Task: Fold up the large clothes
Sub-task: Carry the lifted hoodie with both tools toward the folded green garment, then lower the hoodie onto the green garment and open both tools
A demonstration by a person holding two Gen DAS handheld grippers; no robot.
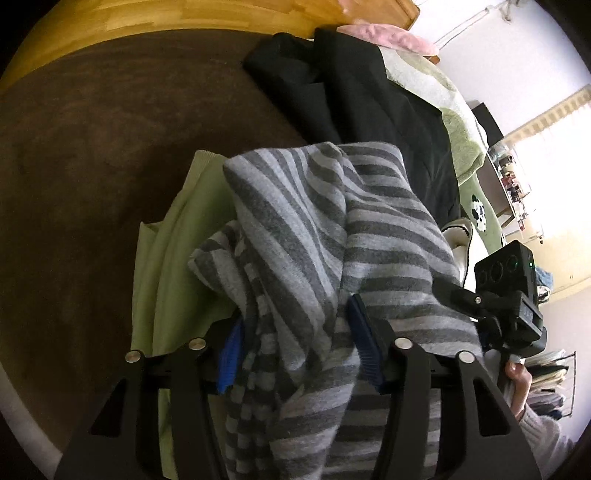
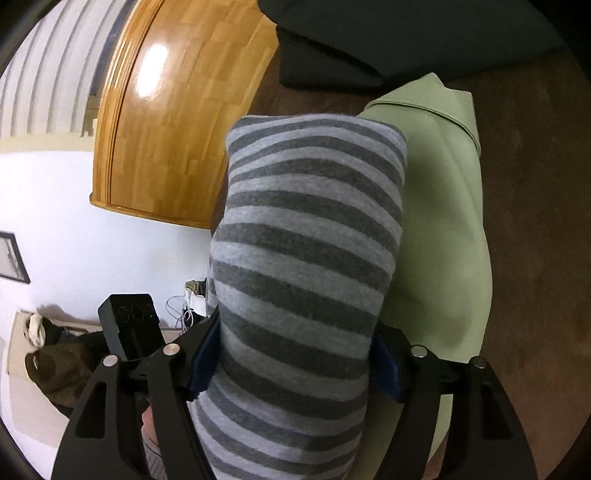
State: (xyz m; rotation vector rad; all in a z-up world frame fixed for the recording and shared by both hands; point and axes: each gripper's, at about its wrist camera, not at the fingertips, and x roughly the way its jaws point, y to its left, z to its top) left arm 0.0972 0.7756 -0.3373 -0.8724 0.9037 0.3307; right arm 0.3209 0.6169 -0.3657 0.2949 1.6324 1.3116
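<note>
Showing left-view only: pink cloth (image 1: 388,35)

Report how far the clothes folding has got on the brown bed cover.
Done: a light green garment lies flat on the brown cover, looking folded. In hand: the grey striped garment is bunched between the pads of both the left tool and the right tool, above the green one. Left: it seems about to be laid down; a black garment further back looks unfolded.
</note>
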